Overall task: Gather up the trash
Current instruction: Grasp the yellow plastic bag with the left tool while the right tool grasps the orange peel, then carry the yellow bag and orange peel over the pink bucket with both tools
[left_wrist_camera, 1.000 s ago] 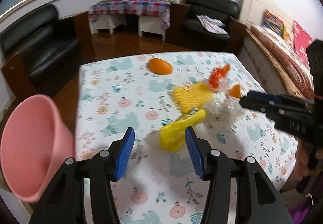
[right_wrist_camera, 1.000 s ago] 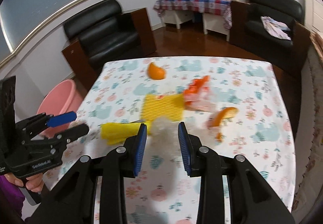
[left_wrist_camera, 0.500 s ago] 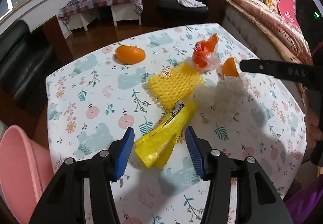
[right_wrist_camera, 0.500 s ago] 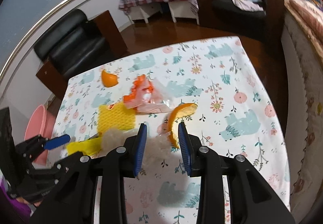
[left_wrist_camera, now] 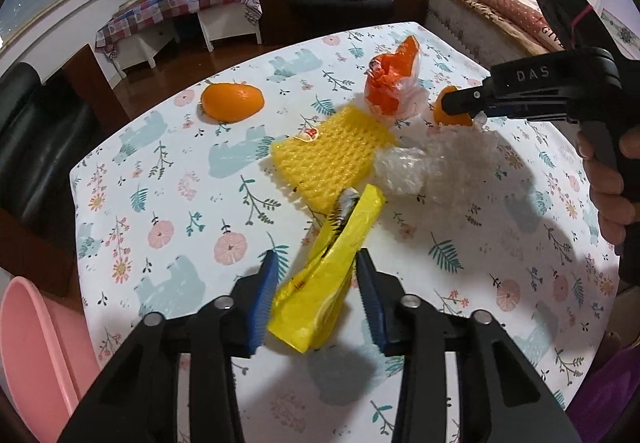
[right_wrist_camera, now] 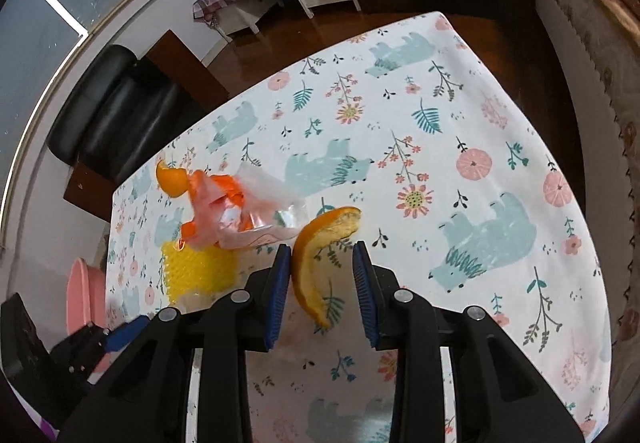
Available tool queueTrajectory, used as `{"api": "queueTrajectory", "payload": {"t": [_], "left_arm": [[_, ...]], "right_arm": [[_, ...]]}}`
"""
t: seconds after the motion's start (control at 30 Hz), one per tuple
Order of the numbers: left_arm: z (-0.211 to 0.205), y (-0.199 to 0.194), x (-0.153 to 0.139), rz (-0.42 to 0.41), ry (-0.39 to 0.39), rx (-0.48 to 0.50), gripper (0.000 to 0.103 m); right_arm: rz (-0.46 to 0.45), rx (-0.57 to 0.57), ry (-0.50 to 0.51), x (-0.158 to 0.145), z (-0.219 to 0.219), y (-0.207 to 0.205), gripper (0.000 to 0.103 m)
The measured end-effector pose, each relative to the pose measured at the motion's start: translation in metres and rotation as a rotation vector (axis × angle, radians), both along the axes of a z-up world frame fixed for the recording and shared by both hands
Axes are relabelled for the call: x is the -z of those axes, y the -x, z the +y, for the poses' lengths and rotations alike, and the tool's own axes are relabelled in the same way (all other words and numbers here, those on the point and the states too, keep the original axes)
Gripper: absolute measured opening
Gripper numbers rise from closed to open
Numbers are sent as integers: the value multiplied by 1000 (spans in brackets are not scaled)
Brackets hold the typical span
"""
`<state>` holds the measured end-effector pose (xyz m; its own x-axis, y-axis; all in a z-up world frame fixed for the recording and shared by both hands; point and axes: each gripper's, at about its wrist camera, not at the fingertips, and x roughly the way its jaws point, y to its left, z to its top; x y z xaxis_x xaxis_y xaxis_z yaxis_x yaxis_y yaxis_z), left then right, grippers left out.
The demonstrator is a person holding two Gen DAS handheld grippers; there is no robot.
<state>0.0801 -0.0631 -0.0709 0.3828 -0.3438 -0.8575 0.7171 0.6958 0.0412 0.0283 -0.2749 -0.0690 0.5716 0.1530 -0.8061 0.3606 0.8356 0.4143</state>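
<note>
We are working both tongs at once over the flowered worktop (left_wrist_camera: 168, 179), and we take the yellow foam net (left_wrist_camera: 328, 159) near its middle as our landmark.

Off the worktop's edge, far to the left of the net, the pink bin (left_wrist_camera: 36, 355) is waiting for whatever we lift.

Nearer to us than the net and touching its near corner, the yellow wrapper (left_wrist_camera: 328, 275) is lying between the blue pads of the left tongs (left_wrist_camera: 316, 299). The jaws are closing on it from a medium gap, and the pads are not yet visibly pressing. To do this well, we judge that we should be keeping the pads low against the cloth and squeezing the wrapper's thick folded end, since thin film is likely to slip out.

Just right of the net, the crumpled clear plastic (left_wrist_camera: 436, 163) is resting untouched, and behind the net the orange bag (left_wrist_camera: 392, 83) is lying beside it.

Right of the net and past the plastic, the orange peel (right_wrist_camera: 320, 259) is sitting between the pads of the right tongs (right_wrist_camera: 322, 295). Those jaws are standing fairly narrow; the left pad is just beside the rind, the right pad apart from it, so nothing is gripped yet.
</note>
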Motion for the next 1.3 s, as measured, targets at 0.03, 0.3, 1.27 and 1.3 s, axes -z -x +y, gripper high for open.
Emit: {"api": "queueTrajectory", "payload": {"t": [0.03, 0.3, 1.27, 1.3], "left_arm": [[-2, 1, 1, 1, 0, 3, 31], [-8, 13, -2, -12, 5, -8, 18], [25, 40, -35, 18, 141, -304, 17], [27, 42, -37, 17, 147, -314, 17]], "right_arm": [[-6, -5, -15, 1, -1, 0, 27], [-52, -52, 1, -4, 4, 7, 5], [-215, -188, 65, -54, 13, 56, 5], [-223, -195, 68, -56, 14, 58, 5]]}}
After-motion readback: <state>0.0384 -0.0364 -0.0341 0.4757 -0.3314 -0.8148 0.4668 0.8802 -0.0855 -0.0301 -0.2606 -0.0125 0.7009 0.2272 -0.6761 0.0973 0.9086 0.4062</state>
